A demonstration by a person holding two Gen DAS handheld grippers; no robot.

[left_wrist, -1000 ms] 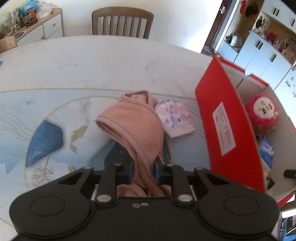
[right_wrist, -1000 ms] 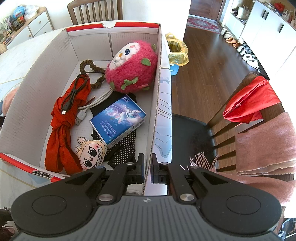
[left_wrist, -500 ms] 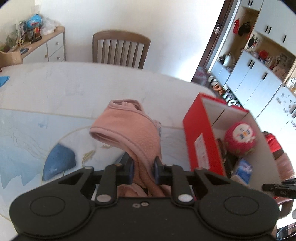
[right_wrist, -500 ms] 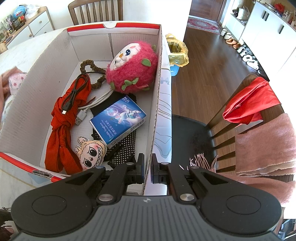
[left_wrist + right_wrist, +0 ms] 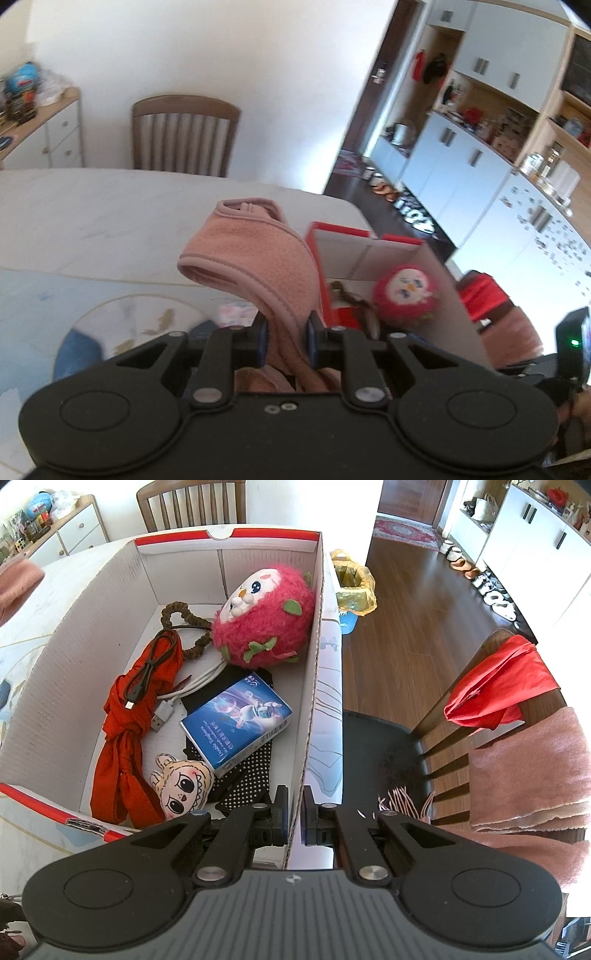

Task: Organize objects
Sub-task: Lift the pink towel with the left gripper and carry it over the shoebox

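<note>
Left gripper [image 5: 284,341]: fingers clamped on pink fleece hat [image 5: 258,254], held aloft above table [image 5: 110,206]; hat's lower end hidden behind gripper body. Small patterned cloth [image 5: 236,312] on table mat, mostly blocked by hat and blurred.

Right gripper [image 5: 294,818]: fingers pinched on right wall of cardboard box [image 5: 312,686], one finger inside, one outside.

Box contents, right wrist view: pink plush toy [image 5: 264,616] at far right corner; brown scrunchie [image 5: 181,618] partly under it; red scarf [image 5: 129,723] along left side with black cable [image 5: 147,674] lying on it; white USB cable [image 5: 177,698], far end lost under plush; blue carton [image 5: 236,720] atop black dotted fabric [image 5: 243,779], largely covered; doll face [image 5: 181,786] at near wall.

Hat's edge also just visible, cut off at left frame border [image 5: 18,583]
</note>
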